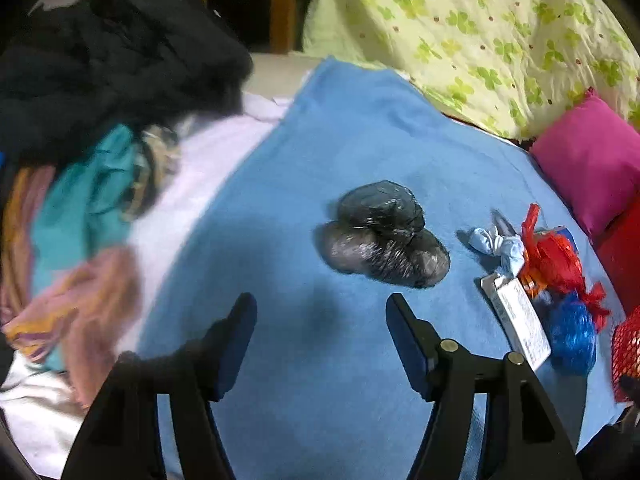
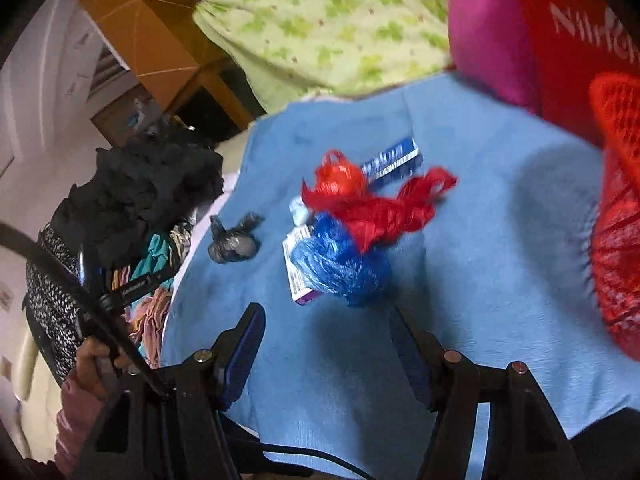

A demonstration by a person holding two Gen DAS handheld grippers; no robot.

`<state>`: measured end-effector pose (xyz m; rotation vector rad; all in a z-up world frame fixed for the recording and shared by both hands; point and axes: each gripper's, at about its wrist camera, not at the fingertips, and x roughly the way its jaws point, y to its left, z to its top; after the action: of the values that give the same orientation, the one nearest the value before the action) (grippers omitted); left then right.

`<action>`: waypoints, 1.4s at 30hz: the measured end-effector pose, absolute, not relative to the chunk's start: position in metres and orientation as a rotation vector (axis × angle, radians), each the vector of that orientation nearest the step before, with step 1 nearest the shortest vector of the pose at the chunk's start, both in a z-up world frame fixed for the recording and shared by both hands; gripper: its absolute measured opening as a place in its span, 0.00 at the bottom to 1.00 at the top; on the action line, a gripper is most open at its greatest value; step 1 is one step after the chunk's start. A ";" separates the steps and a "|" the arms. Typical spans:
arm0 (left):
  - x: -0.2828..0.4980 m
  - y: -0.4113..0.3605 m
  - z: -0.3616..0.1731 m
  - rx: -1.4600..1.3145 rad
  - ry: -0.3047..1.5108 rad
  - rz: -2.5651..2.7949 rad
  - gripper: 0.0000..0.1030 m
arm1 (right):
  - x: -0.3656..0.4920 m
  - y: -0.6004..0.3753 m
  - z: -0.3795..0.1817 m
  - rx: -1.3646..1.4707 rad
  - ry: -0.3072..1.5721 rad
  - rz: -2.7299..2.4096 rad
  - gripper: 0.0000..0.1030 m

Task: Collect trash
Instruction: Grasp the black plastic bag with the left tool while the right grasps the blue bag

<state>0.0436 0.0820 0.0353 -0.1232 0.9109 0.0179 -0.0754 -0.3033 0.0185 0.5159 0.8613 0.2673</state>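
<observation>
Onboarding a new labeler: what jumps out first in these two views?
Loose trash on the blue blanket: a knotted black bag lies alone mid-blanket, and a bright cluster of red bag, blue bag and white box sits to its right. Further right stands a red mesh basket, with a pile of clothes on the left. Both the left tool and right tool hover open and empty.

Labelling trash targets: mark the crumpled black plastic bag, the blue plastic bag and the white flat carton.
crumpled black plastic bag (image 1: 386, 236), left wrist view, centre of the bundle.
blue plastic bag (image 2: 340, 268), right wrist view, middle of the wad.
white flat carton (image 1: 516, 316), left wrist view, printed top face.
</observation>
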 end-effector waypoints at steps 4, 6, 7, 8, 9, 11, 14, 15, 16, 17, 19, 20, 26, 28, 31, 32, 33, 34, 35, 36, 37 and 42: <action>0.087 0.079 0.029 -0.197 0.922 -0.020 0.66 | -0.050 -0.301 0.002 0.525 0.902 0.268 0.66; 0.106 0.082 0.028 -0.236 0.915 -0.036 0.66 | -0.035 -0.299 -0.005 0.517 0.908 0.265 0.66; 0.117 0.085 0.027 -0.261 0.917 -0.050 0.67 | -0.030 -0.298 -0.007 0.514 0.903 0.265 0.66; 0.125 0.087 0.025 -0.278 0.921 -0.060 0.69 | -0.026 -0.298 -0.008 0.511 0.899 0.260 0.66; 0.134 0.090 0.021 -0.301 0.929 -0.077 0.69 | -0.020 -0.298 -0.011 0.510 0.896 0.253 0.67; 0.150 0.090 0.010 -0.345 0.966 -0.128 0.70 | -0.009 -0.296 -0.019 0.519 0.913 0.254 0.67; 0.161 0.086 -0.011 -0.384 1.024 -0.154 0.69 | 0.009 -0.289 -0.039 0.535 0.972 0.270 0.67; 0.161 0.081 -0.017 -0.391 1.042 -0.168 0.69 | 0.011 -0.288 -0.044 0.550 0.986 0.283 0.67; 0.158 0.077 -0.022 -0.396 1.050 -0.181 0.68 | 0.011 -0.288 -0.046 0.565 0.988 0.292 0.62; 0.155 0.074 -0.025 -0.403 1.053 -0.196 0.61 | 0.010 -0.286 -0.047 0.571 0.984 0.300 0.49; 0.147 0.066 -0.028 -0.408 1.055 -0.226 0.58 | 0.004 -0.283 -0.044 0.533 0.972 0.306 0.42; 0.143 0.063 -0.026 -0.406 1.051 -0.232 0.55 | 0.000 -0.282 -0.041 0.512 0.969 0.308 0.38; 0.116 0.031 -0.014 -0.352 1.052 -0.288 0.42 | -0.031 -0.290 -0.026 0.534 0.944 0.336 0.37; 0.103 0.022 -0.009 -0.343 1.042 -0.306 0.38 | -0.043 -0.293 -0.020 0.546 0.931 0.339 0.37; 0.081 0.011 -0.003 -0.333 1.024 -0.314 0.16 | -0.062 -0.301 -0.013 0.568 0.919 0.340 0.37; 0.074 0.007 -0.002 -0.324 1.027 -0.313 0.14 | -0.067 -0.301 -0.011 0.569 0.920 0.340 0.37; 0.066 0.004 -0.002 -0.314 1.029 -0.301 0.13 | -0.074 -0.303 -0.009 0.569 0.921 0.340 0.37; 0.058 0.001 -0.001 -0.306 1.027 -0.292 0.12 | -0.079 -0.305 -0.008 0.570 0.920 0.339 0.37; 0.053 0.000 -0.001 -0.304 1.025 -0.291 0.11 | -0.085 -0.307 -0.007 0.572 0.921 0.334 0.37; 0.045 -0.003 0.001 -0.301 1.022 -0.292 0.11 | -0.091 -0.310 -0.007 0.572 0.920 0.328 0.37; 0.037 -0.005 0.003 -0.301 1.020 -0.292 0.10 | -0.097 -0.313 -0.006 0.570 0.918 0.317 0.37; 0.006 -0.019 0.011 -0.284 1.017 -0.322 0.09 | -0.120 -0.329 -0.004 0.556 0.910 0.261 0.37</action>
<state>0.0055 -0.0185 0.0110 -0.2842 1.0175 -0.3219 -0.1195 -0.3295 -0.0038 0.5561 0.9096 0.2610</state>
